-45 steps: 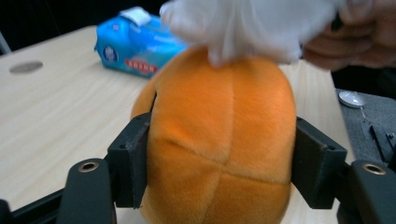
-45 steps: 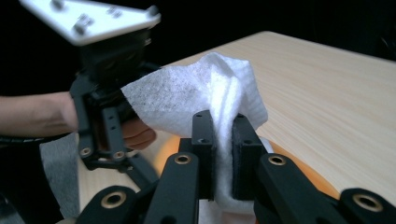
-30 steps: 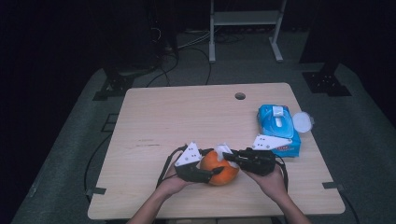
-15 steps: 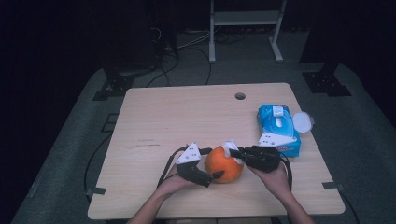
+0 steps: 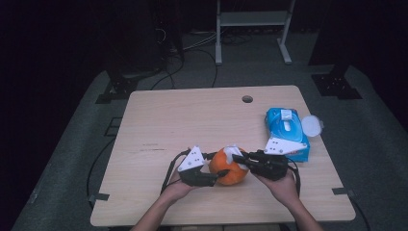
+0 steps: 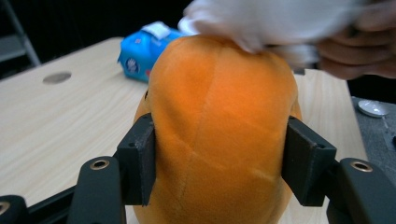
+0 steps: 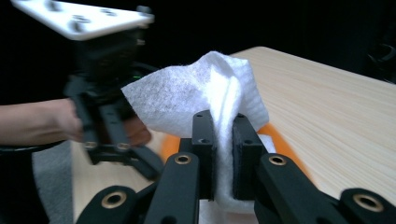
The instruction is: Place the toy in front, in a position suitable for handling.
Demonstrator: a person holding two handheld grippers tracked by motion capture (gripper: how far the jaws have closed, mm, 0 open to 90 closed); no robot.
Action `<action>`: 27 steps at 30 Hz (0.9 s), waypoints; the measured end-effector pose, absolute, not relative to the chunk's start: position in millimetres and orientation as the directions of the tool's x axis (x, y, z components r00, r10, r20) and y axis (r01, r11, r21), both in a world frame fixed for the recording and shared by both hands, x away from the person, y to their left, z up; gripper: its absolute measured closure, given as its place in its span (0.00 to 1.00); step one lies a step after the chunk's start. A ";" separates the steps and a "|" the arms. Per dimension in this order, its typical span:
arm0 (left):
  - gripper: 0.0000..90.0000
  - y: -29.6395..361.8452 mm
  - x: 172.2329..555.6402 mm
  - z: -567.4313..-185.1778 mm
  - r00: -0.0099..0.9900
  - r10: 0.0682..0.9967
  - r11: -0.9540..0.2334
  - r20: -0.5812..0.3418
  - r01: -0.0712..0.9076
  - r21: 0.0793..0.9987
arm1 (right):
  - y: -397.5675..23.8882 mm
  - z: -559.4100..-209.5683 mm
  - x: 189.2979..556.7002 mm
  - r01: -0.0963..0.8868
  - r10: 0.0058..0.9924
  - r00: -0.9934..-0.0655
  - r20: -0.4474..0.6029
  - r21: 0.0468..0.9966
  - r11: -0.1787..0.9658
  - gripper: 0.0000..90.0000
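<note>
An orange plush pumpkin (image 5: 228, 166) is set near the front edge of the wooden surface (image 5: 192, 115), between the two hands. It is gripped by the left hand-held gripper (image 6: 219, 163), whose jaws have just been closing and whose pads (image 6: 137, 163) are now pressed against both flanks of the soft toy. A white wipe (image 7: 201, 98) is pinched between the narrowly closed jaws of the right hand-held gripper (image 7: 223, 154) and is laid against the top of the pumpkin. A blue pack of wipes (image 5: 285, 127) is placed toward the right edge of the surface, with a round white lid (image 5: 312, 126) just beside it.
</note>
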State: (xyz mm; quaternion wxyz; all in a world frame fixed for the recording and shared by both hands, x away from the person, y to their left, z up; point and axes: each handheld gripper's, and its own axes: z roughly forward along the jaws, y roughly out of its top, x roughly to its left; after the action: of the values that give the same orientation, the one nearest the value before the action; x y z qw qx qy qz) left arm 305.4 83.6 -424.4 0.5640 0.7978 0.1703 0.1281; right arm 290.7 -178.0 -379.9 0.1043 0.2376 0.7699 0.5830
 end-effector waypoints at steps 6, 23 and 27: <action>0.39 83.4 309.5 -434.2 0.915 0.401 -0.321 -0.035 0.176 0.931 | -165.0 -390.7 289.5 0.231 0.485 -0.872 0.072 0.932 0.278 0.91; 0.37 88.9 318.6 -439.8 0.886 0.445 -0.250 -0.131 0.264 0.932 | -184.0 -397.6 294.7 0.255 0.545 -0.836 0.070 0.928 0.272 0.91; 0.37 83.4 313.4 -438.5 0.896 0.437 -0.294 -0.078 0.224 0.929 | -168.7 -396.2 286.7 0.223 0.505 -0.862 0.039 0.925 0.308 0.91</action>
State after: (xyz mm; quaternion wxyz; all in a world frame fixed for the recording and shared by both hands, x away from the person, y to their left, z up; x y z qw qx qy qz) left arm 313.4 83.4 -438.5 0.5570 0.7986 0.2070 0.0957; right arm 286.7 -168.7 -396.2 0.1302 0.2279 0.7981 0.5423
